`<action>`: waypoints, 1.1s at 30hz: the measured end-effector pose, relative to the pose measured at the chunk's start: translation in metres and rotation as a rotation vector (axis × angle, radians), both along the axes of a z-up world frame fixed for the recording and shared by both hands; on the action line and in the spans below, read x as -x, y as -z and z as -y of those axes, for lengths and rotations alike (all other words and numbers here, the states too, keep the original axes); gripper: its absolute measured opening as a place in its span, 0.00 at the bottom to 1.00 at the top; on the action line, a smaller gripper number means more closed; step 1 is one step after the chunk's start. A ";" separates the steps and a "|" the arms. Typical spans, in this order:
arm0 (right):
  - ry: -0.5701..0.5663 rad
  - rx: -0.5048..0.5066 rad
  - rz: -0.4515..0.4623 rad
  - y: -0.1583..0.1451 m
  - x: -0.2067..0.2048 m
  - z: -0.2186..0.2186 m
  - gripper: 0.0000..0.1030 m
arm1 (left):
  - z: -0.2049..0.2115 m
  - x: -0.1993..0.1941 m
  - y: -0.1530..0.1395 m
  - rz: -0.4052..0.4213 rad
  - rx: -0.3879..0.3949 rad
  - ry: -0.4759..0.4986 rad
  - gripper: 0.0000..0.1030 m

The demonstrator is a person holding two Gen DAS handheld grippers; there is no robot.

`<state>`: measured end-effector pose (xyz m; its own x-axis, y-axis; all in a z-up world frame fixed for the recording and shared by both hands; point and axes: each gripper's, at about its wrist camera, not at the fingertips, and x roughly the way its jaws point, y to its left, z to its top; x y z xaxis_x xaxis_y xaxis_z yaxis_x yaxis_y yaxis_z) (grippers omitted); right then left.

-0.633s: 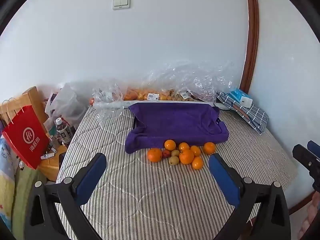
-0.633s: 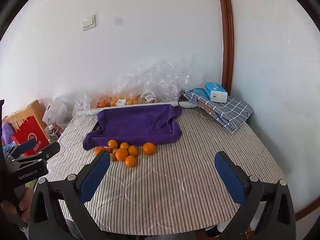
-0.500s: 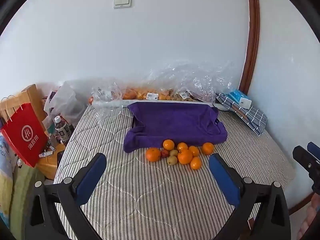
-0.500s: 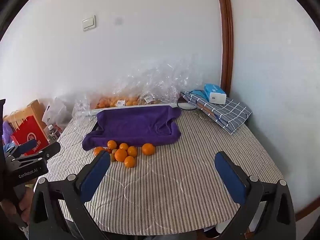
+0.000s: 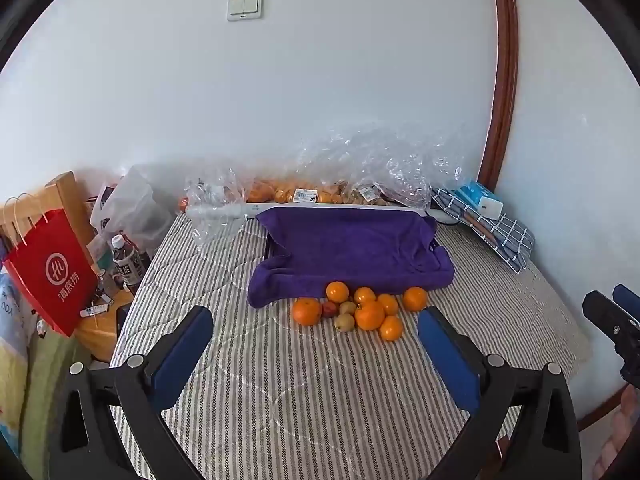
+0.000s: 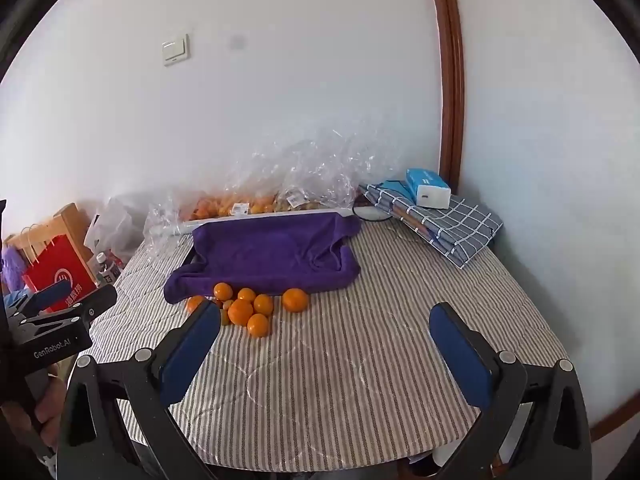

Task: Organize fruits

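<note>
The left hand-held gripper [image 5: 316, 330] hangs released, blue pads wide apart, grasping nothing, over the striped quilted bench [image 5: 320, 392]. Ahead of it, between its fingers, a cluster of round orange fruits with a few small yellowish ones [image 5: 360, 310] lies with its long axis running left to right along the near edge of a rumpled purple towel [image 5: 348, 248]. The right hand-held gripper [image 6: 326, 330] is likewise spread and empty, the cluster ahead to its left.

Orange fruits [image 5: 370, 314] lie against a purple towel [image 5: 352, 250] on a grey-and-white striped cloth [image 5: 304, 392]. Far right sits a blue-and-white checked cloth [image 6: 460, 228]; far left, a red bag [image 5: 50, 272].
</note>
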<state>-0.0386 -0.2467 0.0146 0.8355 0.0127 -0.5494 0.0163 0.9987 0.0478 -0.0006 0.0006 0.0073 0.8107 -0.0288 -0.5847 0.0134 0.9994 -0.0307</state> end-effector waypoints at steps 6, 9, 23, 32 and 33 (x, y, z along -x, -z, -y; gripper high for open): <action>-0.009 -0.002 0.015 0.003 0.003 -0.001 1.00 | 0.002 0.000 0.000 0.003 -0.001 0.003 1.00; -0.009 0.002 0.013 0.002 0.002 -0.003 1.00 | 0.001 0.002 0.002 0.006 -0.002 -0.002 1.00; -0.018 -0.008 0.010 0.003 0.002 -0.005 1.00 | -0.002 0.007 0.001 0.023 -0.003 -0.008 1.00; -0.023 -0.023 0.001 0.006 0.001 -0.006 1.00 | -0.003 0.009 0.001 0.022 -0.002 -0.004 1.00; -0.022 -0.022 0.001 0.006 0.001 -0.006 1.00 | -0.003 0.009 0.001 0.021 0.000 -0.003 1.00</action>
<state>-0.0395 -0.2404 0.0083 0.8352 0.0430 -0.5482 -0.0059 0.9976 0.0694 -0.0091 0.0032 0.0060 0.8231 -0.0262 -0.5673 0.0111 0.9995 -0.0301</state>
